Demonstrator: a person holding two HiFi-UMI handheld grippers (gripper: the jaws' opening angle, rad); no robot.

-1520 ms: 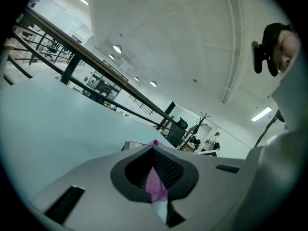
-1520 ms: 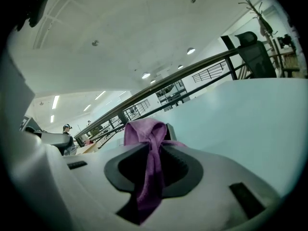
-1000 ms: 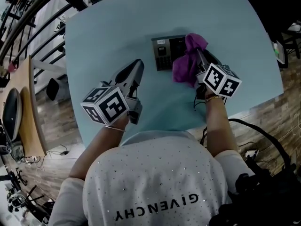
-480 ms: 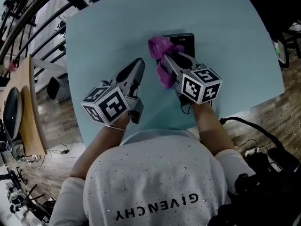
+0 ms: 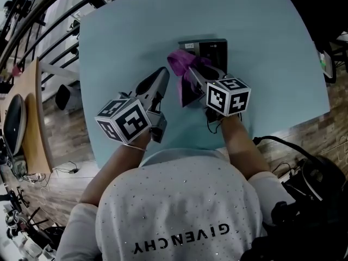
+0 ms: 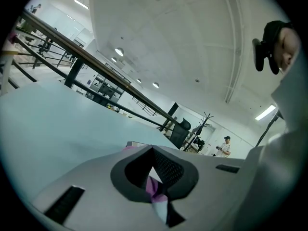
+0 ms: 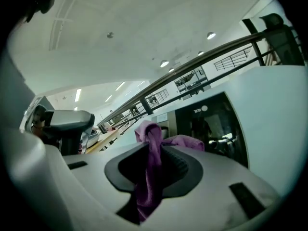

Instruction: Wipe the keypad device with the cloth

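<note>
The dark keypad device (image 5: 209,48) lies flat at the far middle of the pale blue table (image 5: 272,64). A purple cloth (image 5: 183,62) is bunched over the device's near left corner, and my right gripper (image 5: 191,70) is shut on it. In the right gripper view the cloth (image 7: 153,143) hangs between the jaws, with the device's glossy black face (image 7: 211,124) just beyond. My left gripper (image 5: 159,82) rests on the table left of the device, its jaws shut with nothing in them. In the left gripper view (image 6: 153,149) a strip of the purple cloth (image 6: 155,186) shows through the gap behind the tips.
A dark railing (image 5: 38,20) runs along the table's far left side. A wooden desk (image 5: 30,118) stands on the left over the plank floor. Cables and black gear (image 5: 304,178) lie at the lower right. The table's near edge is at my body.
My right gripper has swept the cloth from the device's right side across to its left, near corner. The left gripper has stayed put.
</note>
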